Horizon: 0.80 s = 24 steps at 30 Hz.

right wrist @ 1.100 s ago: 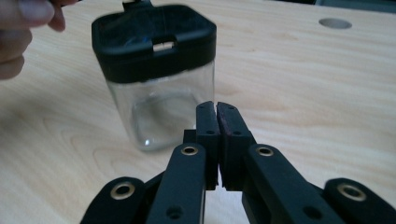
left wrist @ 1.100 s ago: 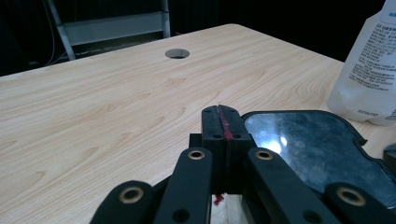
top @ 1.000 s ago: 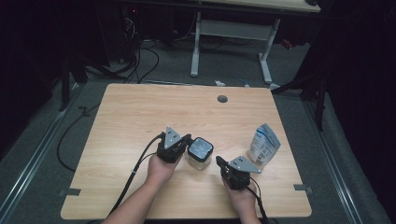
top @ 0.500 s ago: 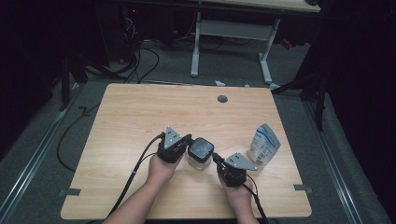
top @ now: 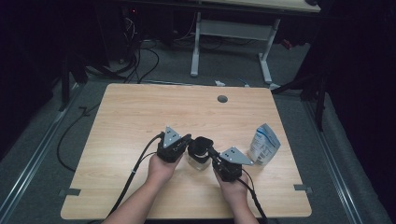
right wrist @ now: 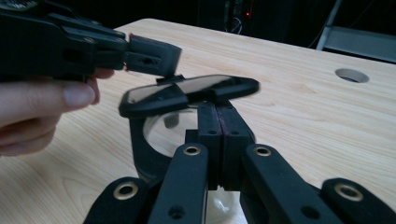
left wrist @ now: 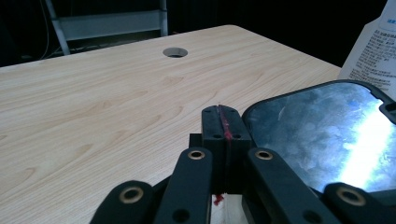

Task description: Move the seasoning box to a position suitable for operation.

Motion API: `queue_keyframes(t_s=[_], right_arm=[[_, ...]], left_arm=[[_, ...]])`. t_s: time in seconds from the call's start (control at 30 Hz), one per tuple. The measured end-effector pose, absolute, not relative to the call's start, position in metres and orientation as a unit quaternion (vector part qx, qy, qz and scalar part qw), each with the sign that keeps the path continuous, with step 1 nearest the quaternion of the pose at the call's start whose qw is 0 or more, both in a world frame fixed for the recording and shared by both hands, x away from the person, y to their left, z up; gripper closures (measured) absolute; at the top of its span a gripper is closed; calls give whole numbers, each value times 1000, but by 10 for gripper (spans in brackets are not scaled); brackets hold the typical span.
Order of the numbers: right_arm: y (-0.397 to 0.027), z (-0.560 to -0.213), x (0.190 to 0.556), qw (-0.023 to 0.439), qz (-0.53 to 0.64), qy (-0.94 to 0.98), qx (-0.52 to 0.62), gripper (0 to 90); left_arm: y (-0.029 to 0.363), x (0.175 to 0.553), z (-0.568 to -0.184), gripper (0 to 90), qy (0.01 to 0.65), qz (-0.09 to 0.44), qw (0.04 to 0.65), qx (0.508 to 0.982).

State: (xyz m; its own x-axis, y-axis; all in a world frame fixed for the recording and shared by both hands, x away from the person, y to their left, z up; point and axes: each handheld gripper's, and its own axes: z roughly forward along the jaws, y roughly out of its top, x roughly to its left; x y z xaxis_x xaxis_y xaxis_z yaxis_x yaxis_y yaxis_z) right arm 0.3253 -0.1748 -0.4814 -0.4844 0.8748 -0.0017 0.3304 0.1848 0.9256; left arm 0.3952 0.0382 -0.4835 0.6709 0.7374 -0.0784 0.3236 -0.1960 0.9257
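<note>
Your right gripper (top: 212, 153) left the pouch (top: 264, 145) and, jaws pressed together, now pries the jar (top: 198, 159) lid (right wrist: 187, 93); left gripper (top: 187, 141), closed too, steadies it.

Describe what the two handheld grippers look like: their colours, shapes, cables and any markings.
Both the left gripper and right gripper are black, with a grey three-cornered plate on top and a black cable trailing back. Brass-coloured rivets dot the linkages, and a reddish strip lines the seam between the jaws. The forearms are bare, with no sleeves.
</note>
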Motion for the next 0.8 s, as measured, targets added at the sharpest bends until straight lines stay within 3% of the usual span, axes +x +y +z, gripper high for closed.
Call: queue_keyframes(t_s=[0.33, 0.8], right_arm=[[-168, -476, 328, 282, 490, 713, 415, 898], [-153, -465, 335, 284, 492, 719, 400, 899]], left_arm=[[42, 383, -491, 900, 355, 183, 522, 754], [79, 381, -500, 900, 374, 196, 516, 745]])
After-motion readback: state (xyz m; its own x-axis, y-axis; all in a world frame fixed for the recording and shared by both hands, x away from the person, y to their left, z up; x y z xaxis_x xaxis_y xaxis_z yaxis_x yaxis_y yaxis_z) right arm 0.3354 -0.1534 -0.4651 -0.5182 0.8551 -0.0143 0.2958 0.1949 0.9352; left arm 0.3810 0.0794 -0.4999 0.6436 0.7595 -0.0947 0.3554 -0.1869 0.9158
